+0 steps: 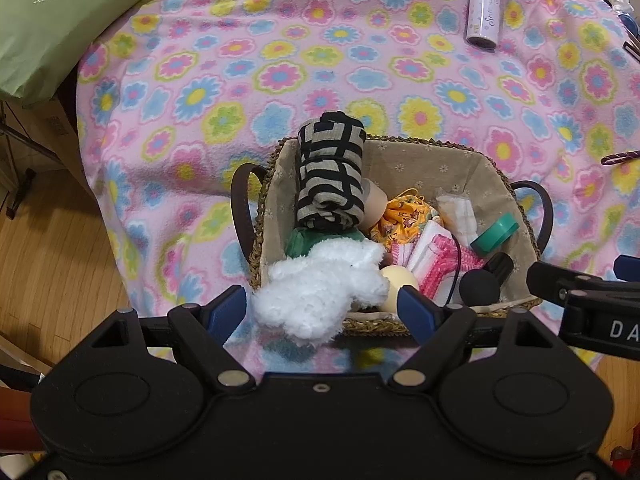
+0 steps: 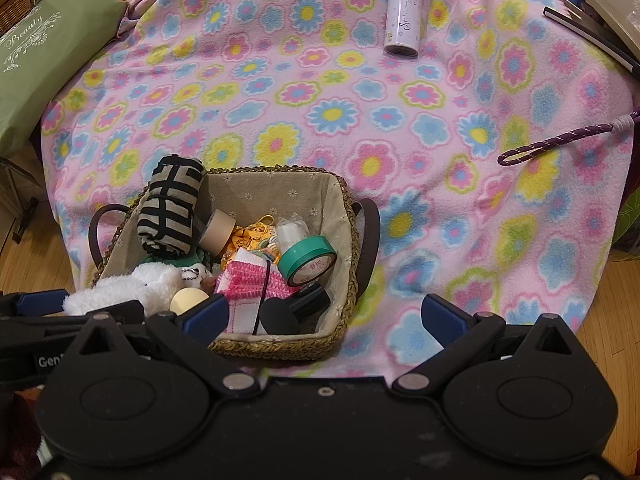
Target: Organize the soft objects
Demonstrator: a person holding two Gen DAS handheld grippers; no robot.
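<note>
- The left gripper point(image 1: 322, 308) is spread wide and holds nothing. Its blue fingers point(image 1: 230, 304) stand on both sides of the white plush point(image 1: 320, 292), but I cannot tell if they touch it.
- The plush lies straight ahead of this gripper, draped over the near rim of the basket point(image 1: 372, 326). Its long axis runs roughly across the gap between the fingers, and one end hangs outside the rim.
- The right gripper point(image 2: 326, 316) is also spread and empty. It hovers over the blanket point(image 2: 440, 160), with its left finger at the near edge of the basket point(image 2: 280, 350).
- From the right gripper the plush point(image 2: 128, 284) lies to the left, so I judge the left gripper is the nearer one.
- Behind the plush, inside the basket, a black-patterned roll point(image 1: 330, 172) leans on the far left corner.
- A pink cloth point(image 1: 432, 256), a yellow cloth point(image 1: 404, 212) and a green tape point(image 1: 494, 234) fill the rest.
- A bottle point(image 1: 484, 8) lies far off on the blanket.
</note>
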